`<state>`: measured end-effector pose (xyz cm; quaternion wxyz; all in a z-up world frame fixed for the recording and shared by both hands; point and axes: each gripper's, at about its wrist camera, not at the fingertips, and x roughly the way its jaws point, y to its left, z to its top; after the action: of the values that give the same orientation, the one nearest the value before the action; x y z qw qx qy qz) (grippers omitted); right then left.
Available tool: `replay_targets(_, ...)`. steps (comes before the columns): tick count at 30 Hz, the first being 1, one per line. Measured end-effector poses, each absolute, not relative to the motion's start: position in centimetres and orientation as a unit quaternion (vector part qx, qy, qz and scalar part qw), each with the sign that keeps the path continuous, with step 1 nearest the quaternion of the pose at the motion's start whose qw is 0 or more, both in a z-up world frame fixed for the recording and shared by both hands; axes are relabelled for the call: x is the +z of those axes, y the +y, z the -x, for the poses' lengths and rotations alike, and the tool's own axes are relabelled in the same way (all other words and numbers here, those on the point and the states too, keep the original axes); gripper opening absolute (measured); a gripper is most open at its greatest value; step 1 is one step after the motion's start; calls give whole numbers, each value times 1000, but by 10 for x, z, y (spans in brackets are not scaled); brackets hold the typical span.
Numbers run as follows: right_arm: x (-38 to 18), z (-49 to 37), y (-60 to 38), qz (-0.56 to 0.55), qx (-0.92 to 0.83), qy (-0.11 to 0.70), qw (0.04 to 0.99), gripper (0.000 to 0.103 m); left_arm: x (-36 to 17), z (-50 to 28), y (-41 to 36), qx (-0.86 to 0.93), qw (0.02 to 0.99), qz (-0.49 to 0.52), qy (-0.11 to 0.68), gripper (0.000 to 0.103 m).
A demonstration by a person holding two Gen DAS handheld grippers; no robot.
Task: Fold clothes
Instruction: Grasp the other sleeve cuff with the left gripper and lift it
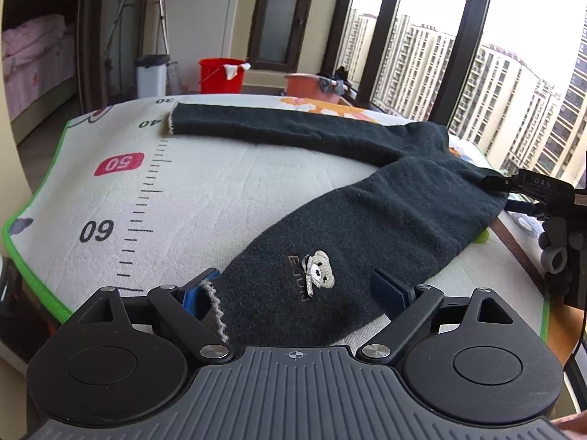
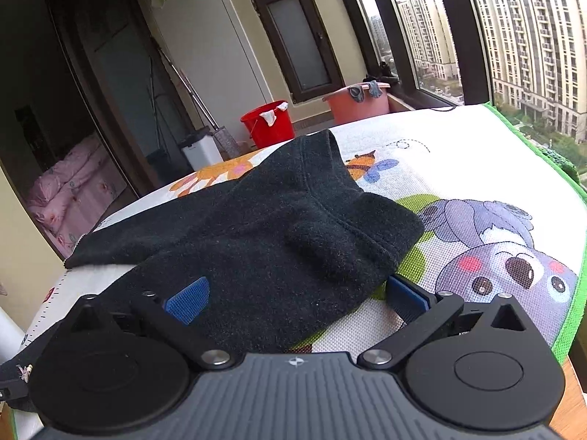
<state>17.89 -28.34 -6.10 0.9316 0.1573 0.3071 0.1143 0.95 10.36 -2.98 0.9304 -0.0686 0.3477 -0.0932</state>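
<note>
Left wrist view: I look from low over the mat's (image 1: 220, 183) near edge, facing the far wall and windows, close to the sweater's (image 1: 367, 227) hem
Right wrist view: I sit close over the sweater's (image 2: 275, 238) collar end, facing the same wall
Shared: both show the sweater, mat (image 2: 458, 154), red bucket (image 1: 221, 75) (image 2: 268, 124); my left view catches the right gripper (image 1: 513, 194)
</note>
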Motion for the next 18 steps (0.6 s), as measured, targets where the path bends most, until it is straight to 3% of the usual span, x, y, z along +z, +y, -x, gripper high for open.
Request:
replay_targets(5, -62, -180, -283, -157, 112, 304, 933, 103, -28, -9, 98, -114, 929, 81, 343, 92)
replay_targets(6, -62, -179, -283, -158, 111, 304, 933, 103, -29, -10, 97, -114, 930, 82, 339, 83)
replay_targets(7, -62, -179, -283, -159, 111, 303, 933, 103, -29, -11, 96, -113, 932, 84, 333, 67)
replay_targets(8, -63, -178, -284, -162, 111, 301, 933, 103, -30, -12, 97, -110, 934, 86, 329, 26)
replay_targets(9, -63, -177, -286, -167, 113, 299, 933, 103, -31, -14, 99, -104, 935, 92, 327, 19)
replay_targets(12, -64, -175, -291, -187, 119, 291, 931, 103, -15, -16, 106, -96, 947, 100, 291, 19)
replay_targets(16, -65, -172, -297, -209, 125, 282, 928, 103, 44, 6, 112, -115, 978, 76, 156, 22)
replay_targets(17, -66, -171, -299, -214, 126, 280, 927, 103, 56, 12, 116, -109, 983, 77, 124, 32)
replay_targets(18, -66, -170, -300, -220, 128, 278, 926, 103, 68, 19, 121, -96, 988, 79, 92, 49)
